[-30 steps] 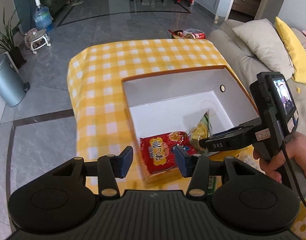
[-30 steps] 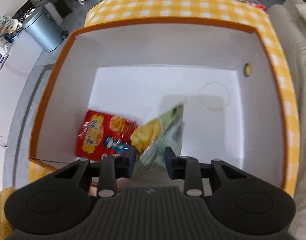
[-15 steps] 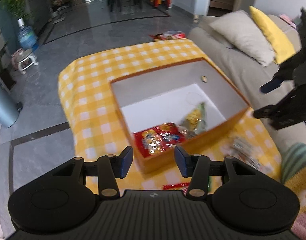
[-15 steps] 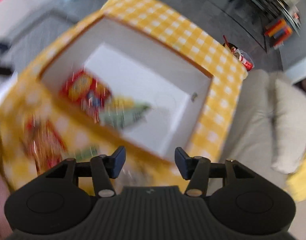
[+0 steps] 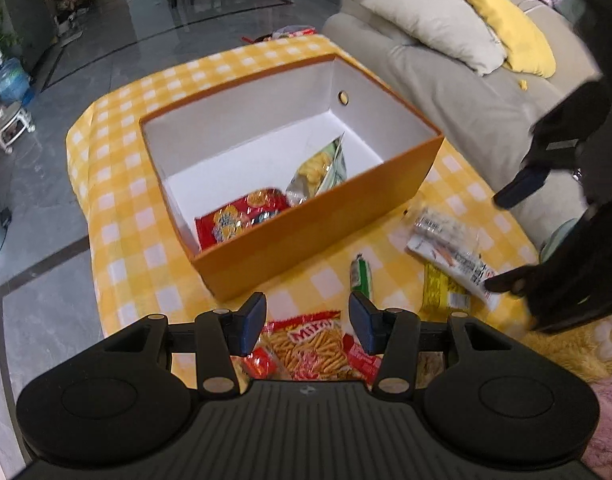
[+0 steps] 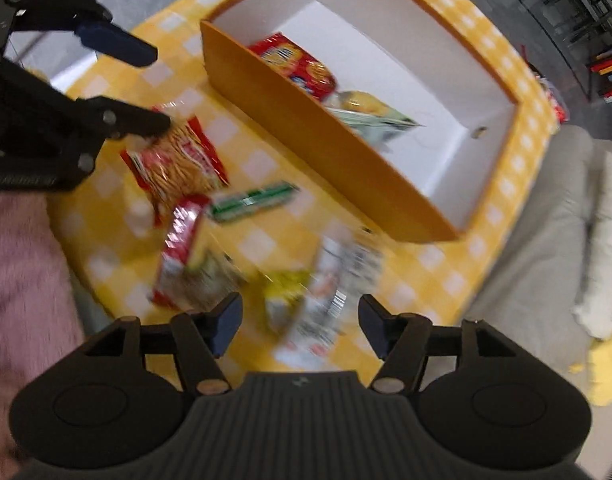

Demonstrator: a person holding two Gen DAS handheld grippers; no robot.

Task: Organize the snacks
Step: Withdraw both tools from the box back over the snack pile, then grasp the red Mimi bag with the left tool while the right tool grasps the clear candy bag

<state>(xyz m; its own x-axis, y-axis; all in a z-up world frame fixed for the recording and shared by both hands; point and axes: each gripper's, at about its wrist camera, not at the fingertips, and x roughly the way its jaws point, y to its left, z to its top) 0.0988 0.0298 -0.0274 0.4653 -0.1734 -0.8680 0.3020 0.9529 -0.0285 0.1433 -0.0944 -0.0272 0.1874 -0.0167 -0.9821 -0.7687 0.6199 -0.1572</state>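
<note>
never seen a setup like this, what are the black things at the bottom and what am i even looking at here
The black shapes are two hand-held grippers, each with a camera looking along its fingers; no robot arm is involved. One picture comes from the left gripper, the other from the right gripper. Both are open and hold nothing. On the yellow checked tablecloth stands an orange box already containing a red snack bag and a green chip bag. Still loose on the cloth: a red noodle-snack bag, a green stick pack, a clear white packet and a yellow packet.
</note>
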